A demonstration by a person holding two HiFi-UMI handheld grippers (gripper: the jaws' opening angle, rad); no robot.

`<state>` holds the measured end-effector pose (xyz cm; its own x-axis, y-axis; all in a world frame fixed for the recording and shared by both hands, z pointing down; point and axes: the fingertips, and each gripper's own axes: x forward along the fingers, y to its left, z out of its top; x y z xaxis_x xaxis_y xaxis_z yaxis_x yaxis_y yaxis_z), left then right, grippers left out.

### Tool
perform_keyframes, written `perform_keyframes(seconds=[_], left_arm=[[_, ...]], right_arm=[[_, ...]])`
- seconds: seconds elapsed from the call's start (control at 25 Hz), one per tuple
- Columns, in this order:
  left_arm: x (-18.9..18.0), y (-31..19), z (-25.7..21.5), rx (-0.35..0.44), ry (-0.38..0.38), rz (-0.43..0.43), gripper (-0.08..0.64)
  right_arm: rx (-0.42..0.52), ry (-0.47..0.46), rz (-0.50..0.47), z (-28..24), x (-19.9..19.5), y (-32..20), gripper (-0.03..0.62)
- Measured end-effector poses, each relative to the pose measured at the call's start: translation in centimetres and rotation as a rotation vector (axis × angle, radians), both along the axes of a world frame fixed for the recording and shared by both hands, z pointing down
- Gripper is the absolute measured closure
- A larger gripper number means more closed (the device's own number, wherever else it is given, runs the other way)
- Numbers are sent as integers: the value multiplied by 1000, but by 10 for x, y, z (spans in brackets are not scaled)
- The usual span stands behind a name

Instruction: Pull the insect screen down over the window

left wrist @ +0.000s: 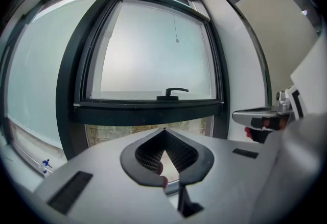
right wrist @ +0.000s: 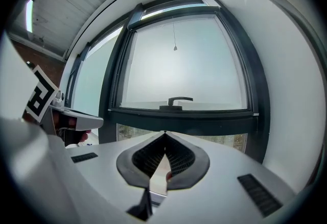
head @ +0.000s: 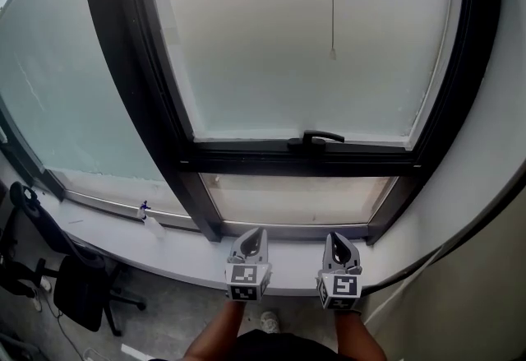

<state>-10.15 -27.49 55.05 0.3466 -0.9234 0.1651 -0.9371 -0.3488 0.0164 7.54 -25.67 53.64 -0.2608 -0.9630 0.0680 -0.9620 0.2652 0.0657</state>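
A dark-framed window (head: 177, 117) fills the head view, with a black handle (head: 322, 137) on its lower rail. In front of the pale upper pane (head: 271, 39) hangs a thin pull cord ending in a small bead (head: 333, 55), also seen as the cord bead (left wrist: 177, 41) and the cord bead (right wrist: 174, 48). The screen itself I cannot make out. My left gripper (head: 255, 233) and right gripper (head: 339, 238) are side by side low over the white sill (head: 288, 256), far below the cord. Both are shut with nothing between the jaws, as the left gripper (left wrist: 164, 130) and right gripper (right wrist: 164, 133) show.
A small spray bottle (head: 146, 213) stands on the sill to the left. A black office chair (head: 78, 285) is on the floor at lower left. A white wall (head: 493, 145) closes the window's right side. A fixed pane (head: 57, 88) lies to the left.
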Motion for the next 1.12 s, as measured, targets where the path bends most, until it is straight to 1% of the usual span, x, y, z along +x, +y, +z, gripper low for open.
perform_keyframes(seconds=[0.24, 0.4, 0.52, 0.56, 0.6, 0.72, 0.76, 0.8, 0.84, 0.96, 1.04, 1.12], left_arm=[[-4, -33, -5, -16, 62, 31, 560], [-9, -47, -7, -4, 54, 51, 560], [-12, -54, -1, -13, 48, 54, 560], [-13, -56, -1, -6, 30, 53, 560], [-13, -58, -1, 15, -11, 48, 560], [-6, -62, -10, 111, -182, 47, 560], [-1, -64, -13, 129, -213, 55, 560], [5, -65, -15, 137, -221, 65, 560], [9, -67, -16, 134, -206, 71, 560], [15, -74, -17, 90, -106, 58, 560], [14, -81, -17, 69, -78, 41, 560], [16, -88, -23, 69, -65, 22, 560]], right_arm=[[8, 29, 23, 0, -10, -31, 591], [-13, 0, 43, -1, -17, -44, 591], [6, 4, 42, 3, -18, -52, 591], [9, 6, 44, 2, -18, -54, 591], [12, 10, 45, 1, -17, -56, 591], [22, 15, 47, -2, -12, -62, 591], [22, 11, 50, -4, -10, -64, 591], [17, 5, 57, -7, -7, -67, 591], [8, 1, 63, -12, -5, -68, 591], [6, 3, 57, -21, 2, -75, 591], [22, 18, 41, -22, 7, -81, 591], [43, 43, 24, -24, 12, -88, 591]])
